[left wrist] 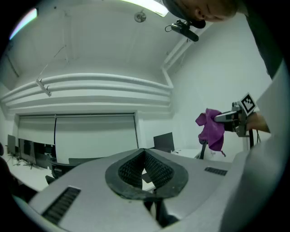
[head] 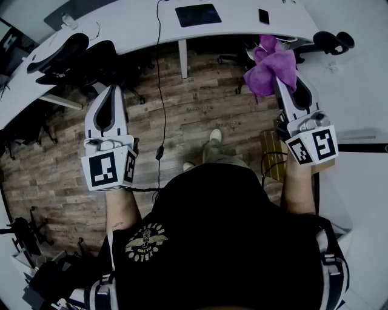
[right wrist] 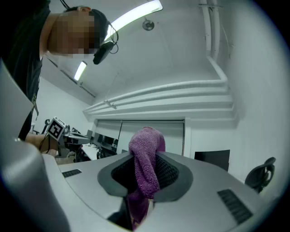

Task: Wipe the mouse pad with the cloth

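The dark mouse pad [head: 198, 14] lies on the white curved desk [head: 133, 25] far ahead of me, well beyond both grippers. My right gripper [head: 278, 77] is held up over the floor, shut on a purple cloth [head: 270, 64] that bunches over its fingertips. In the right gripper view the cloth [right wrist: 146, 156] hangs down between the closed pads of that gripper [right wrist: 144, 174]. My left gripper [head: 111, 92] is raised at the left, shut with nothing in it [left wrist: 145, 168]. The left gripper view also shows the cloth [left wrist: 211, 128] off to the right.
Black office chairs stand at the left [head: 63, 53] and at the far right [head: 331, 40]. A black cable [head: 160, 91] runs from the desk down across the wooden floor [head: 200, 115]. A small black object [head: 264, 16] lies on the desk beside the pad.
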The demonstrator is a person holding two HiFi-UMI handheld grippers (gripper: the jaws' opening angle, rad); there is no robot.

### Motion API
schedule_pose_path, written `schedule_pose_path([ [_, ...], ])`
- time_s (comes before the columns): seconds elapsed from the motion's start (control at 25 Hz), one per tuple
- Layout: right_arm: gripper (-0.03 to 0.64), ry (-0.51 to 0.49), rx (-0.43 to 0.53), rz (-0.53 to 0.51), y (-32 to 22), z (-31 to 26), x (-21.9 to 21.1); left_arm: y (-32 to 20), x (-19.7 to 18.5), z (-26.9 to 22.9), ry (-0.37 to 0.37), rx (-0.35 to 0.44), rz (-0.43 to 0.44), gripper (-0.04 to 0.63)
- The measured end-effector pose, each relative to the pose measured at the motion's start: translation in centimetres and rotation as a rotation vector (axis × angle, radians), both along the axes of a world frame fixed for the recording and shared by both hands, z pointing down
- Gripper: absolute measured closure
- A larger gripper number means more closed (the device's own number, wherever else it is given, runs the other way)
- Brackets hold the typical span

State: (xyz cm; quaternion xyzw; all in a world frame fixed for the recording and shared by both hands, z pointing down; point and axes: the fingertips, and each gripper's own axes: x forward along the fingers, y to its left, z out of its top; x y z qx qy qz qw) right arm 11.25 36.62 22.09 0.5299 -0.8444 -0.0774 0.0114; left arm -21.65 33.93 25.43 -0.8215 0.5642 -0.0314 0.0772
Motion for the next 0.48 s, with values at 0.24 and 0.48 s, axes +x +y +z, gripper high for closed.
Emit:
schedule_pose_path([
  [0.24,0.529,-0.038,-0.027,0.008,0.3,0.8,0.1,-0.1,0.3,-0.9,-0.007,0.009,0.008,0.592],
  [0.48,0.529,-0.069,-0.057,0.025,-0.9,2.9,2.3,-1.4,0.7,0.0,-0.028,0.007,-0.011,0.593],
])
